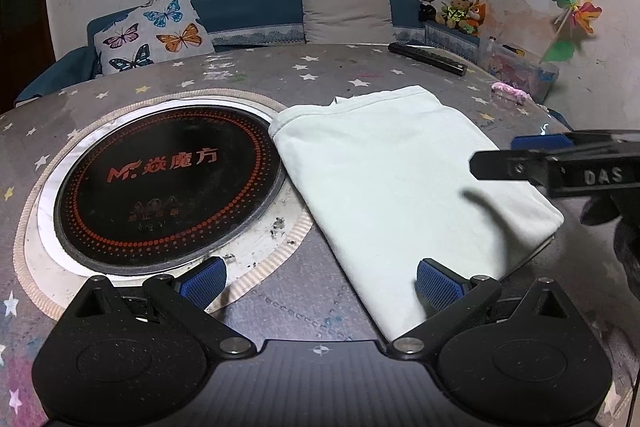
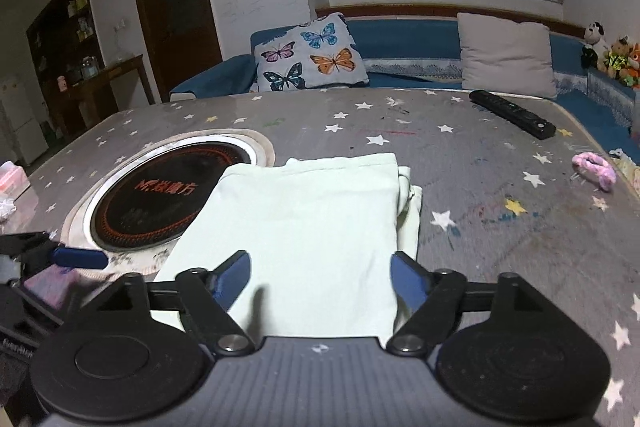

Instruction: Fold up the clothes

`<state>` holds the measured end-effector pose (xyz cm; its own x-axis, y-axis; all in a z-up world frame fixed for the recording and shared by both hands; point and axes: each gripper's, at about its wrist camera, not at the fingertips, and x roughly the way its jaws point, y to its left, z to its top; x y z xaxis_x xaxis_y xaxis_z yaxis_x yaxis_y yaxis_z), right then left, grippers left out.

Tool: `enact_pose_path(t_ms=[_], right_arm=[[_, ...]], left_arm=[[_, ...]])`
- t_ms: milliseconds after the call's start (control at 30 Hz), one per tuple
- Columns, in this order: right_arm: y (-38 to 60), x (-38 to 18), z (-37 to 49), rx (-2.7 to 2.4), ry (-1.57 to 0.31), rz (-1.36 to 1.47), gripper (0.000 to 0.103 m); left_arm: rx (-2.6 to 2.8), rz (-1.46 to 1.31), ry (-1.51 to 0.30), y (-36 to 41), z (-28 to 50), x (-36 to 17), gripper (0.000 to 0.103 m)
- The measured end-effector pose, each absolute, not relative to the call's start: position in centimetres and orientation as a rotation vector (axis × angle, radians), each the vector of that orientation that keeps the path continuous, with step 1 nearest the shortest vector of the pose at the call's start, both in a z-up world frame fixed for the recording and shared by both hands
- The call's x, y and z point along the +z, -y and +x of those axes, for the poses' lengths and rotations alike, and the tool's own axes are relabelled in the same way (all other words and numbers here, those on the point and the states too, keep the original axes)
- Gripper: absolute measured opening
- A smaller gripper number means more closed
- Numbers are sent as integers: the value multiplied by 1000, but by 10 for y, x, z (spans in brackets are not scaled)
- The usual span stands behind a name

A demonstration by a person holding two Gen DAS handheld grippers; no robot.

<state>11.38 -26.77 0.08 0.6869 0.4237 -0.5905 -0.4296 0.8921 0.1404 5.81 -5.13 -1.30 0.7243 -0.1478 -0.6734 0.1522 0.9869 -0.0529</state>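
Nearest the lens, the left claw (image 1: pixel 320 281) stood with its blue pads apart, one over the near edge of the pale mint folded cotton garment (image 1: pixel 400 179), pinching nothing. Likewise the right claw (image 2: pixel 320 281) hung with jaws spread above the garment's near end, gripping no cloth. That garment lay flat as a tidy rectangle on the grey star-printed surface (image 2: pixel 480 155), its edge overlapping the round black induction hob (image 1: pixel 160 183). Judging by this, a fold looked just finished; the next move likely called for either a final fold or setting the piece aside. Only the right view showed loose layers peeking along the garment's right side; farther off lay a black remote control (image 2: pixel 512 113).
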Motion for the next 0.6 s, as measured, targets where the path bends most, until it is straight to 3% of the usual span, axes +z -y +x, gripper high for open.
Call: enact_pose_path(t_ms=[367, 600], right_arm=[[276, 3, 86, 430, -632, 3, 102], [280, 3, 76, 412, -617, 32, 103]], left_arm=[[-170, 4, -742, 51, 51, -12, 103], [-164, 7, -752, 52, 48, -12, 103]])
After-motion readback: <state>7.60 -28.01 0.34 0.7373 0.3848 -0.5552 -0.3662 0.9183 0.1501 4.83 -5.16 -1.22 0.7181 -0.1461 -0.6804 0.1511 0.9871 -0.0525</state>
